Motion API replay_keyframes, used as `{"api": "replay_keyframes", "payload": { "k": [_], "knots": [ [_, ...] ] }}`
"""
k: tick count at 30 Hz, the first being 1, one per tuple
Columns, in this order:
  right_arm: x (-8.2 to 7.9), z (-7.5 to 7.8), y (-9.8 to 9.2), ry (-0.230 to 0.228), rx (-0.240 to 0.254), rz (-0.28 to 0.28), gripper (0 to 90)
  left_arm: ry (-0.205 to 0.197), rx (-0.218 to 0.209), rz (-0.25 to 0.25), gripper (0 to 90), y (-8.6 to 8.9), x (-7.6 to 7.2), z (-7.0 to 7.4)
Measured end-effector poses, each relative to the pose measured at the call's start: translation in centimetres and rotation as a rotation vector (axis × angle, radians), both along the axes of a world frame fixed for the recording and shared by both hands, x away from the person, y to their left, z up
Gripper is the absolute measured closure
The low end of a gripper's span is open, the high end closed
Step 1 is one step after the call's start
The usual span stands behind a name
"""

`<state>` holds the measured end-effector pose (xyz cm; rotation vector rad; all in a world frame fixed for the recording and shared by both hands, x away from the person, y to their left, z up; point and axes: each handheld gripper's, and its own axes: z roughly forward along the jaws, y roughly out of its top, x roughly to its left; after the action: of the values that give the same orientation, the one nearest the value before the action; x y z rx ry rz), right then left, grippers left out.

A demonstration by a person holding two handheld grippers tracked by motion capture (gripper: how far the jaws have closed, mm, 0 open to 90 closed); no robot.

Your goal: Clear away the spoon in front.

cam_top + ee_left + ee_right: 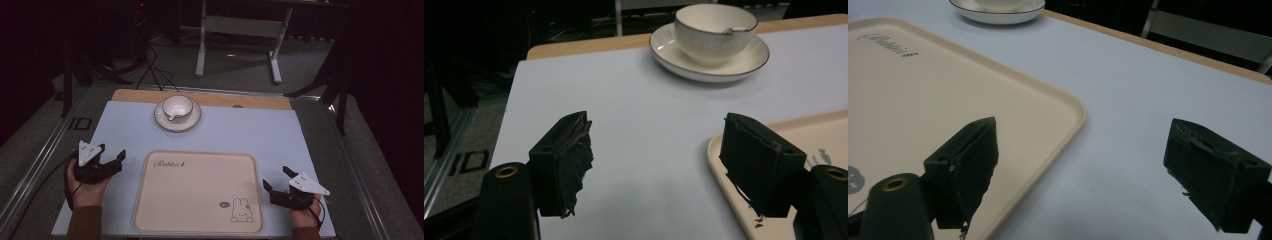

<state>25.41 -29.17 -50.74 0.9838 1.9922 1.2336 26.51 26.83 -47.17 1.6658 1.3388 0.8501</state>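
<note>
The left gripper (109, 156) is held with fingers (566, 160) wide apart and empty, just beside the tray (150, 210); the right gripper (276, 178) is spread likewise at the tray's other edge. Between them the cream tray lies bare on the pale tabletop (260, 130). Farther off, a cup (177, 106) is seen upright on its saucer (164, 121), well apart from both grippers. It is judged glazed ceramic: stiff, slippery, breakable, best taken at the rim or wall. A spoon may be resting inside, though it is hard to make out.
</note>
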Motion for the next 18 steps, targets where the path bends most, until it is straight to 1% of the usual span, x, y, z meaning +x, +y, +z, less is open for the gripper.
{"api": "replay_keyframes", "payload": {
  "k": [2, 5, 11, 12, 14, 16, 17, 18],
  "knots": [
    [0.0, 0.0, 0.0, 0.000, 0.001, 0.003, 13.8, -0.007, 0.005, -0.001, 27.7, -0.1, 0.3, 0.3],
    [0.0, 0.0, 0.0, 0.001, 0.004, 0.008, 13.8, -0.016, -0.005, -0.003, 27.7, -0.3, 0.9, 0.5],
    [0.0, 0.0, 0.0, 0.001, 0.010, 0.013, 13.8, -0.017, -0.011, -0.010, 27.6, -0.8, 1.7, 0.8],
    [0.0, 0.0, 0.0, 0.001, 0.010, 0.014, 13.8, -0.017, -0.016, -0.015, 27.6, -1.1, 2.0, 0.9],
    [0.0, 0.1, 0.0, -0.001, 0.010, 0.018, 13.8, -0.011, -0.017, -0.018, 27.7, -1.2, 2.2, 1.0],
    [0.0, 0.1, -0.1, -0.003, 0.011, 0.018, 13.8, -0.008, -0.028, -0.026, 27.8, -1.5, 2.6, 1.2],
    [-0.1, 0.1, -0.1, -0.002, 0.013, 0.015, 13.8, -0.009, -0.027, -0.028, 27.8, -1.6, 2.7, 1.2],
    [-0.1, 0.1, -0.1, -0.002, 0.014, 0.014, 13.8, -0.008, -0.017, -0.031, 27.8, -1.8, 2.9, 1.3]
  ]
}}
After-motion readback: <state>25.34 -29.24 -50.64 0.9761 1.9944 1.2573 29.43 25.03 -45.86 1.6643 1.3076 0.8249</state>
